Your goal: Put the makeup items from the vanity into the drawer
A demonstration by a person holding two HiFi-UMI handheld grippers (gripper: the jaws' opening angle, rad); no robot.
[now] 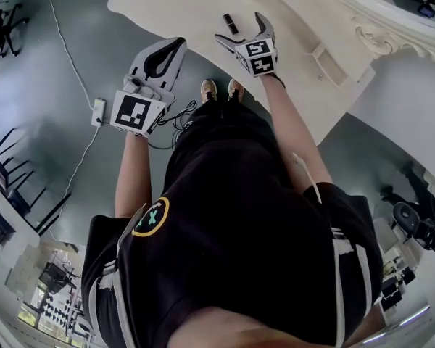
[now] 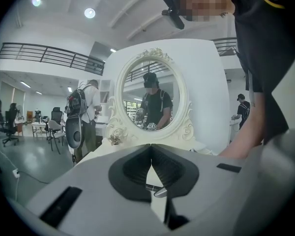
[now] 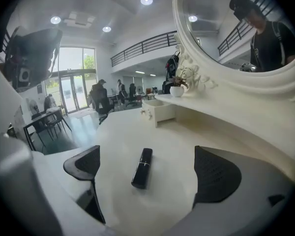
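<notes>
Presently my right hand-held gripper [image 3: 148, 170] straddles, jaws apart, the black tube [image 3: 142, 168] (left hand-held gripper [image 2: 151, 151] closed, empty); likely light, rigid, slick: I grip mid-barrel.

A slim black makeup tube [image 3: 142, 168] lay flat on the cream vanity tabletop [image 3: 187, 141], its length running near to far. Farther back, a small white drawer [image 3: 159, 111] stood pulled open.

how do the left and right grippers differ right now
The left gripper has shut jaws; the right gripper holds them apart. The left hangs off the vanity's edge, over floor; the right sits over the vanity with a black tube lying between its jaws. Both carry marker cubes.
</notes>
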